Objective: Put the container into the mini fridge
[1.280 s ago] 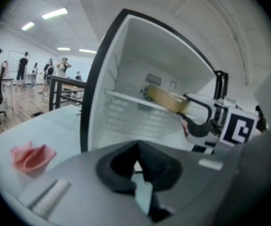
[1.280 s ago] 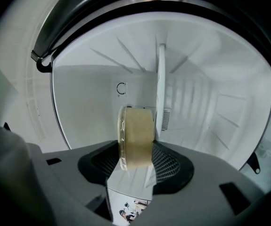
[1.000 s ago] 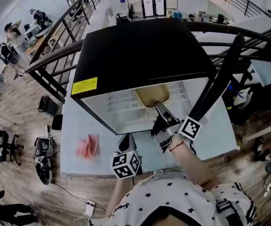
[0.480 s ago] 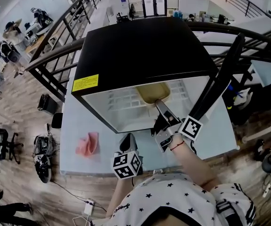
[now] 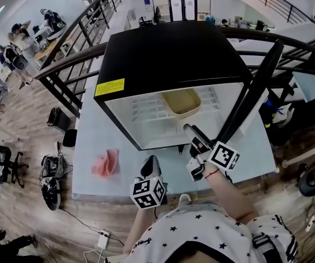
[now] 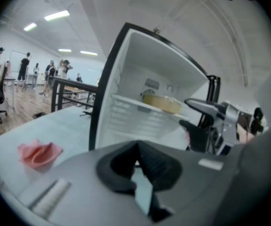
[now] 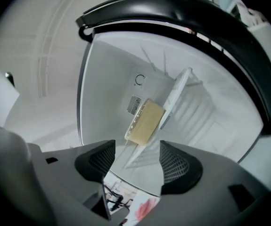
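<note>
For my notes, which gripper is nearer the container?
Right. The right gripper, jaws opening and empty, is at the open fridge, before the container; the left gripper sits back over the table.

There was one mini fridge (image 5: 168, 53), one container (image 5: 182, 102) and one table (image 5: 91, 138). There was one pink cloth (image 5: 106, 163) as well.

I see the black mini fridge (image 5: 168, 53) open at frame centre in the head view, its black door (image 5: 256, 86) swung out and walling off the right side. A tan rectangular container (image 5: 182, 102) takes the white wire shelf (image 5: 143, 113) right of centre; the shelf's left half is bare. A crumpled pink cloth (image 5: 106, 162) lies lower left on the pale table (image 5: 89, 141), well apart from the opening.
</note>
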Demonstrator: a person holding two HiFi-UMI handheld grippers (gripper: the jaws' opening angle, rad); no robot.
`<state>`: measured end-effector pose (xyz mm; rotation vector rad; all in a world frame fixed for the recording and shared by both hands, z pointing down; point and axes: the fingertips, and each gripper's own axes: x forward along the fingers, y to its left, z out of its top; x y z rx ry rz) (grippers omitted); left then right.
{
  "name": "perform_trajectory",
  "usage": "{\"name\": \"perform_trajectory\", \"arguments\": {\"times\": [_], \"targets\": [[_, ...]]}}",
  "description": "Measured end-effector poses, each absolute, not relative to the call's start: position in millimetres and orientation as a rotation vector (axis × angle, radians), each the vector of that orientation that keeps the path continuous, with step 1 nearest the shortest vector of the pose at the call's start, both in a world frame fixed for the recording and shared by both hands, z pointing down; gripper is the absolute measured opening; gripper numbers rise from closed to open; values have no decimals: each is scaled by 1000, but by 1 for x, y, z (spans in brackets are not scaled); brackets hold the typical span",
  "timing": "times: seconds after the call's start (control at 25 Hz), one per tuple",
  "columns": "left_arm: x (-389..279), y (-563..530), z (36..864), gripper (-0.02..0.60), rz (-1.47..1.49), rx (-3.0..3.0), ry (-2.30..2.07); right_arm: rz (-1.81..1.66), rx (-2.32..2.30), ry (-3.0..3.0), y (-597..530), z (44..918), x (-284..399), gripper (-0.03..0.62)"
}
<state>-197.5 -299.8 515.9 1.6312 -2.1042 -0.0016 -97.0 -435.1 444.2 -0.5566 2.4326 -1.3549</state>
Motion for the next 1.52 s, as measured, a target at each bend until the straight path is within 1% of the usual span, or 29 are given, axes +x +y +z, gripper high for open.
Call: {"name": "perform_trajectory", "arguments": {"times": [0.28, 0.32, 0.36, 0.4, 0.56, 0.64, 0.96, 1.52], "targets": [[-192, -269, 509, 8, -3, 1654, -2100, -1030, -757, 2761, -390, 455, -86, 246], [-190, -264, 508, 8, -4, 1658, -2097, -991, -784, 2793, -383, 457, -83, 220], [-188, -259, 507, 8, -5, 1663, -2094, -956, -808, 2819, -376, 458, -79, 159], [-185, -253, 506, 8, -6, 1667, -2090, -921, -827, 2844, -368, 459, -76, 131], [-175, -228, 505, 8, -6, 1683, -2075, -750, -899, 2961, -336, 466, -63, 61], [-173, -215, 507, 8, -8, 1682, -2074, -680, -922, 3009, -319, 469, -58, 44], [-160, -158, 514, 8, -21, 1670, -2072, -495, -936, 3098, -252, 476, -37, 28], [-119, -78, 544, 8, -34, 1657, -2050, -509, -905, 3106, -164, 504, 7, 26]]}}
